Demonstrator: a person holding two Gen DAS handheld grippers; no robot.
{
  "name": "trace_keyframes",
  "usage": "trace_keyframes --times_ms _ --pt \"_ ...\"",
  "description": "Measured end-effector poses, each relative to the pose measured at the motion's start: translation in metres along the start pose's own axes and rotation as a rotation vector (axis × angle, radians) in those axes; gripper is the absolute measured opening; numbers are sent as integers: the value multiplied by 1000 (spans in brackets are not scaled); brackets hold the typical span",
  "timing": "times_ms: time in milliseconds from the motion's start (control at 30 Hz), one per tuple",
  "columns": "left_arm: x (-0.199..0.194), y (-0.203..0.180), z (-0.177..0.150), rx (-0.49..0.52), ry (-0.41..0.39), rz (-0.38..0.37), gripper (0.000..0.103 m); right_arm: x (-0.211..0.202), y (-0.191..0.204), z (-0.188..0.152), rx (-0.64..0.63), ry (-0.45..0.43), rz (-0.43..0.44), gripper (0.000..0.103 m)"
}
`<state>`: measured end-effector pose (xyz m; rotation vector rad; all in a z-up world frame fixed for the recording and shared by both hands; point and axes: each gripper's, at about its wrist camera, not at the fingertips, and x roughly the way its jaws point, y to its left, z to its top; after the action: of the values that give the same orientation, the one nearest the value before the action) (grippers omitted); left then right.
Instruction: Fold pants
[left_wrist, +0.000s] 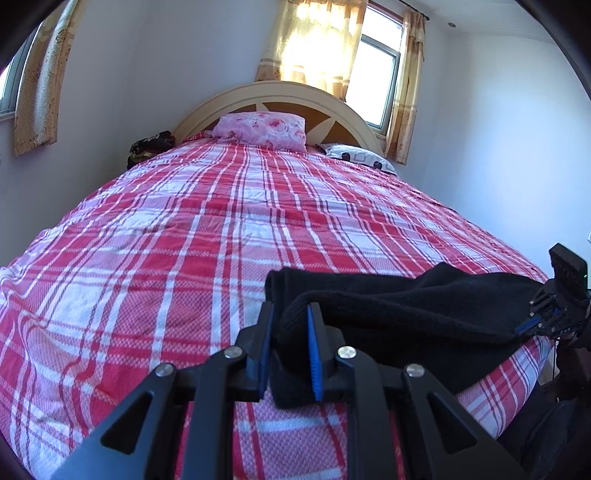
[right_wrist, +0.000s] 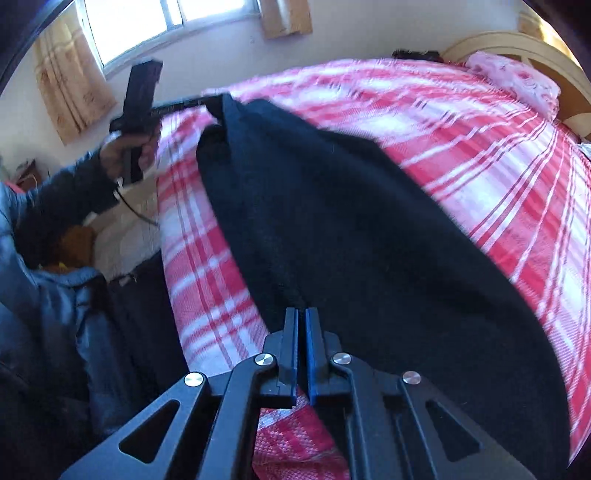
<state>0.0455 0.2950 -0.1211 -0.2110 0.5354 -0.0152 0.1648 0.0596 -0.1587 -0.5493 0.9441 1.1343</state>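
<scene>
Both my tools pinch the black pants (left_wrist: 406, 314): left tool (left_wrist: 291, 332), right tool (right_wrist: 301, 325); I keep the cloth taut, level over the bed (left_wrist: 184, 221).

Black tongs (left_wrist: 291, 350), blue pads (left_wrist: 315, 354), silver screws; dark sleeve (right_wrist: 70, 192).

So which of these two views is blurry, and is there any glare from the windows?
Right wrist view: motion blur smears the plaid bedspread and pants; only the right tongs look sharp. Left wrist view: crisp, but the sunlit curtain is blown out, and fisheye bends the bed's edges.
</scene>
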Motion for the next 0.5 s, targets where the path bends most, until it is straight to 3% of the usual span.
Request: trace_keyframes --times_ms 300,333,367,500 --pt "-13 9 -10 -9 19 36 28 7 -9 -2 24 21 59 6" --pt "-14 10 -11 -12 22 44 37 6 -6 -4 19 24 64 6" --pt "-17 13 -13 -15 23 66 45 4 -3 -5 8 27 67 6" --pt "-32 34 -21 -92 19 148 44 -2 6 -9 -39 58 101 6"
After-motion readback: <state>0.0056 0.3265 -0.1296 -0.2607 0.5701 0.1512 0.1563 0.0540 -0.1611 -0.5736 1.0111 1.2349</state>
